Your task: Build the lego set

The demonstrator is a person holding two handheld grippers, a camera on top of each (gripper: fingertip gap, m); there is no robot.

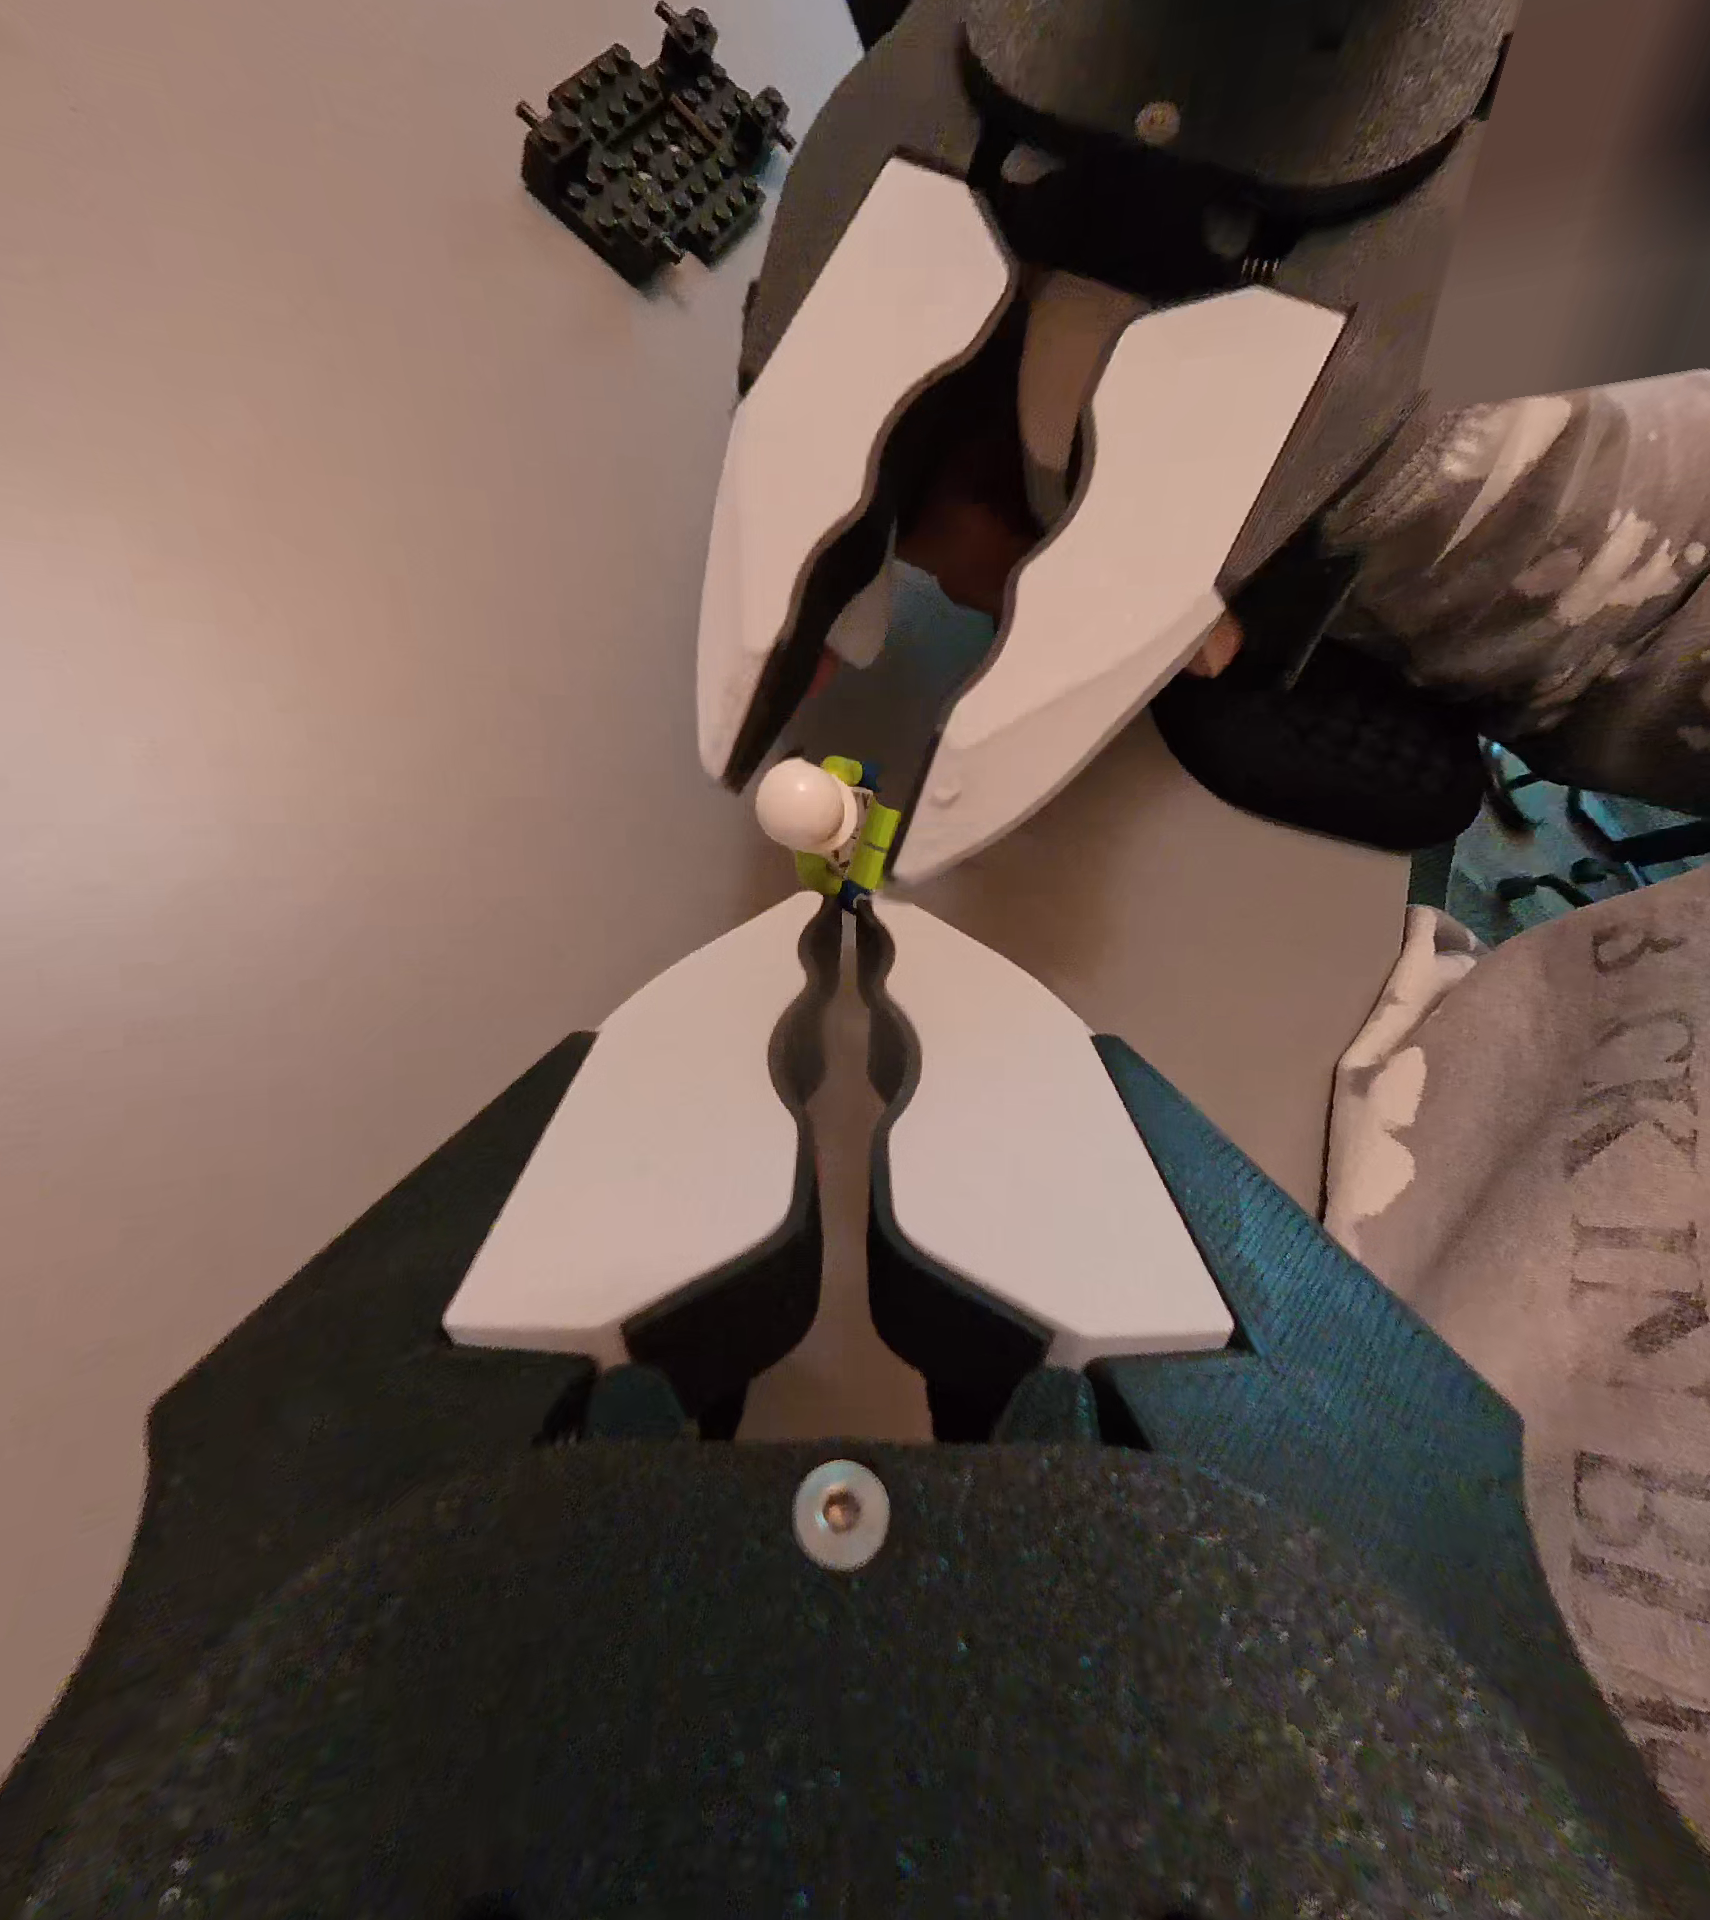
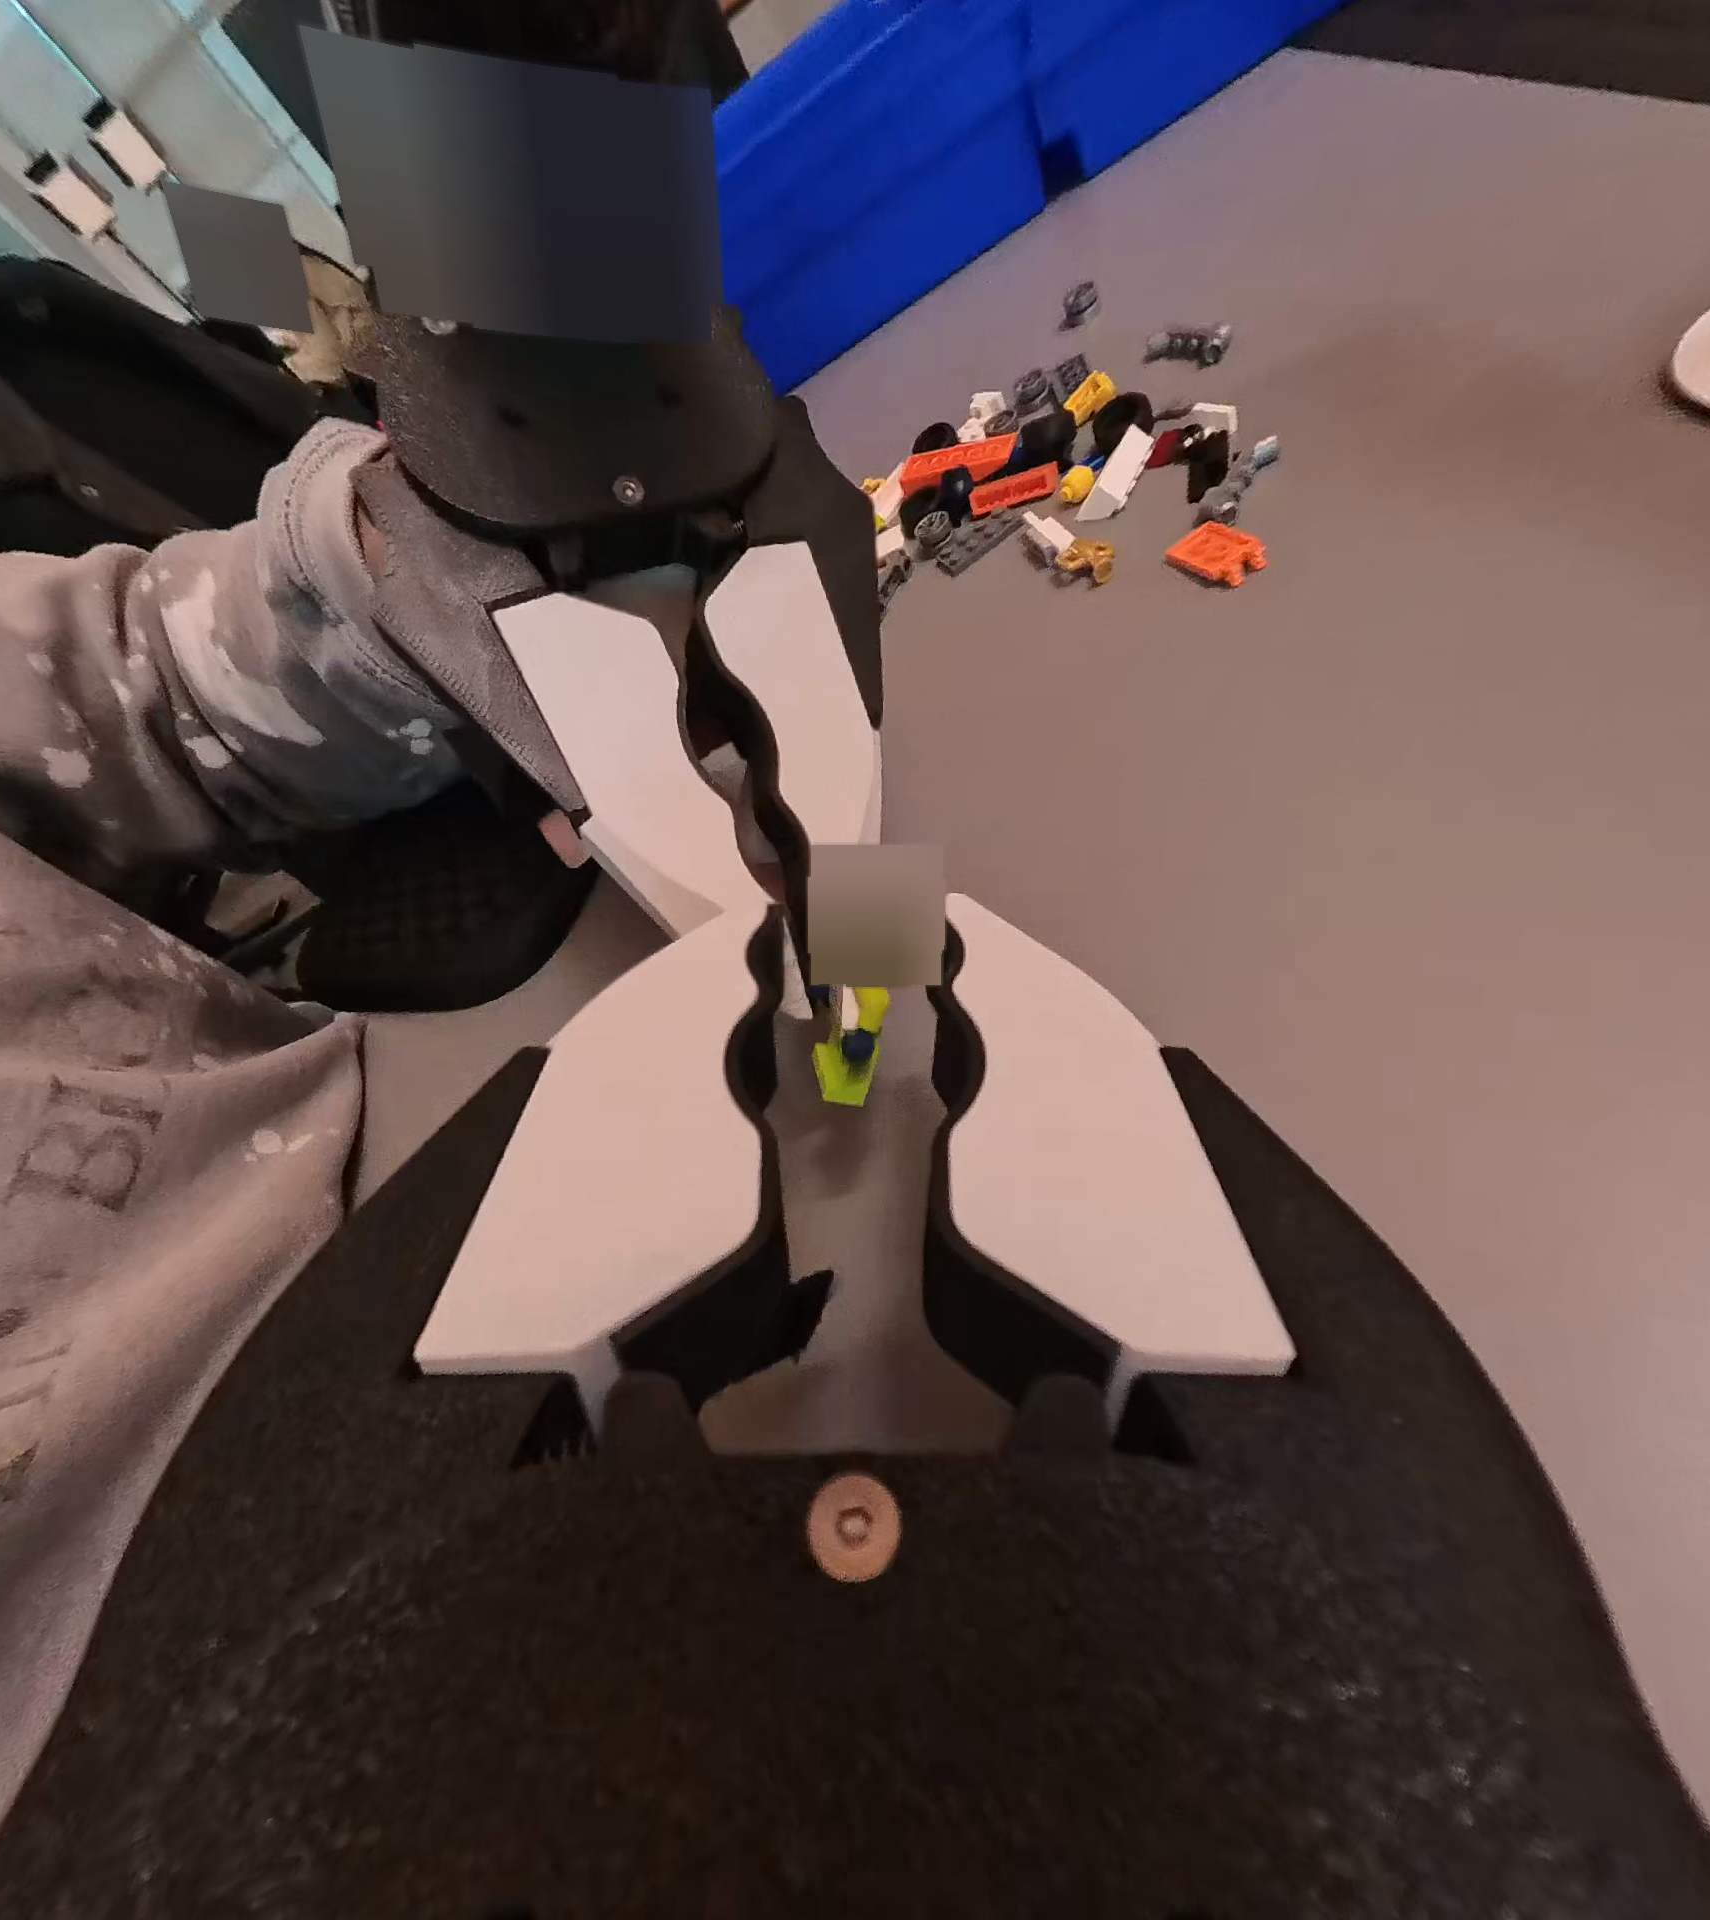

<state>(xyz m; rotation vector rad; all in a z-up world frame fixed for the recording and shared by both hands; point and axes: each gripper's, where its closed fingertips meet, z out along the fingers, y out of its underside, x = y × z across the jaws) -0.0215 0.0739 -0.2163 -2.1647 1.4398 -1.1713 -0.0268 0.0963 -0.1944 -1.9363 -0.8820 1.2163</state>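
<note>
Left gripper (image 1: 843,902) pinches the minifigure (image 1: 835,826) by its feet, right gripper (image 2: 856,940) gapes around it; closing off-centre risks knocking it loose.

A lego minifigure (image 1: 835,831) — white rounded cap, lime-yellow torso and legs, dark blue hands — is pinched at its lower end by the nearly closed left gripper (image 1: 846,906), between the right gripper's (image 1: 809,821) spread fingertips. Beyond the left gripper lies a black studded chassis (image 1: 657,156); beyond the right, a loose pile of bricks (image 2: 1069,473) — orange, grey, white, yellow, black.
</note>
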